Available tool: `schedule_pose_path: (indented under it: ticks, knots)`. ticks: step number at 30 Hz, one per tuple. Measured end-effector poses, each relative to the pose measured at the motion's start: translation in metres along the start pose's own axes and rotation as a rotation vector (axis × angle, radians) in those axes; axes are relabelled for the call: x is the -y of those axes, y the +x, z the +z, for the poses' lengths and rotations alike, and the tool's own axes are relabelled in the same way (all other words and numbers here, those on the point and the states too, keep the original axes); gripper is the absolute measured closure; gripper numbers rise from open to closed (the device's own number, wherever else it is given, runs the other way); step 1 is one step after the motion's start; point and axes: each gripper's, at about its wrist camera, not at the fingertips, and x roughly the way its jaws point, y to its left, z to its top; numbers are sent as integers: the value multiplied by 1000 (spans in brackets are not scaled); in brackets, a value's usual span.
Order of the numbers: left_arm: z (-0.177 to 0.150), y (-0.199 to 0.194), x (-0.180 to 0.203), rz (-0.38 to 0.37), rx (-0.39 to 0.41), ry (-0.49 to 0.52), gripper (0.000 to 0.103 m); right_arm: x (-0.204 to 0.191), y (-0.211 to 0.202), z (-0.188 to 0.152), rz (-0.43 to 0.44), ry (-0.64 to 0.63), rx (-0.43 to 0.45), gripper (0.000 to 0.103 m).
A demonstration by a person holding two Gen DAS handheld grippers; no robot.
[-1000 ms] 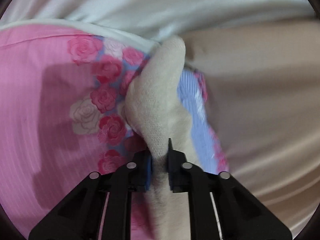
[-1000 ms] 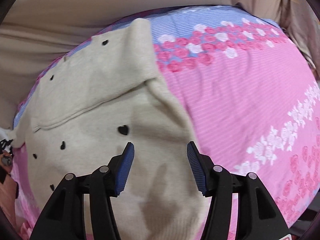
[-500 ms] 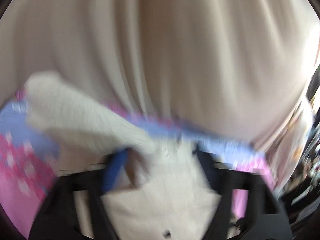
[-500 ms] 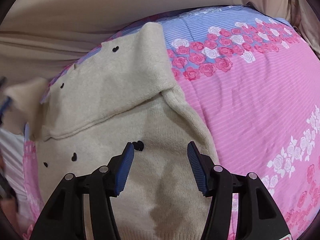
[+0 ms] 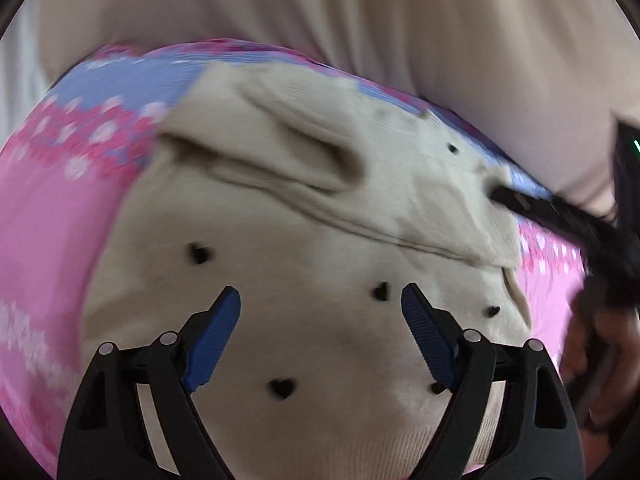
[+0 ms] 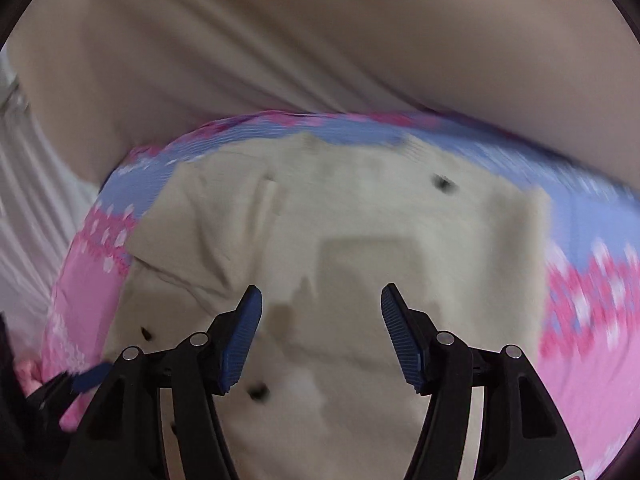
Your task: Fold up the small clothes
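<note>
From the left wrist camera, the left gripper (image 5: 320, 312) hangs with its blue-padded jaws spread wide and nothing between them, just above the middle of a cream knit sweater (image 5: 304, 280) dotted with small black hearts. The sweater lies on a pink and blue floral bedsheet (image 5: 60, 216), with a sleeve (image 5: 296, 148) folded in across the upper body and a crease line running below it. At the right edge of this view the right gripper (image 5: 516, 202) shows as a dark blurred shape whose tip meets the cloth at the far right part of the folded section; whether it pinches the fabric cannot be told from here. From the right wrist camera, that gripper's own jaws stand apart with only the knit (image 6: 360, 240) beneath them, so it reads as released, and beige drapery (image 6: 280, 48) hangs beyond the bed. The picture is motion-blurred, and the folded flap appears as a lighter panel across the top of the garment. My judgement is that the sleeves are already turned in and the step in hand is the changeover to the next fold. That move likely calls for both grippers to go to an edge of the sweater, close on it at matching points, and carry it over evenly.
</note>
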Motion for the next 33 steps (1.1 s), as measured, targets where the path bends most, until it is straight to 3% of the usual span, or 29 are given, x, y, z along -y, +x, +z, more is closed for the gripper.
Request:
schedule_pose_path:
  ticks: [4, 6, 9, 11, 14, 17, 18, 21, 23, 25, 26, 27, 29, 33]
  knots:
    - [-2, -24, -22, 42, 40, -31, 19, -77, 55, 43, -14, -208, -27, 37]
    - [-9, -37, -38, 51, 51, -51, 18, -109, 92, 54, -38, -302, -89, 36]
    - [-15, -43, -59, 68, 47, -90, 18, -127, 135, 56, -92, -359, -177, 41]
    - [-19, -44, -68, 83, 49, -115, 18, -125, 138, 59, -153, -365, -145, 94]
    - [-18, -48, -76, 95, 63, -142, 18, -79, 88, 81, 21, -84, -27, 95]
    - [-16, -44, -78, 90, 71, -147, 18, -3, 15, 70, 96, 194, 132, 95]
    - [-15, -43, -75, 81, 69, -144, 18, 19, 3, 60, 104, 256, 149, 95]
    - [-14, -34, -62, 49, 56, -122, 18, 91, -9, 10, 91, 436, 112, 95]
    - [-14, -27, -48, 31, 40, -94, 18, 129, 10, -25, 71, 527, 20, 93]
    - [-13, -19, -29, 1, 18, -56, 18, 153, 36, -58, 82, 596, -92, 87]
    - [-13, -16, -21, -13, 8, -45, 18, 160, 42, -70, 118, 629, -108, 87]
    - [-12, -13, -11, -33, -8, -35, 18, 164, 39, -75, 154, 658, -73, 85]
    - [-11, -10, 0, -47, -23, -22, 18, 169, 27, -77, 169, 700, -28, 67]
    - [-5, -3, 3, -18, -18, 1, 16, 163, 19, -51, 101, 645, 22, 57]
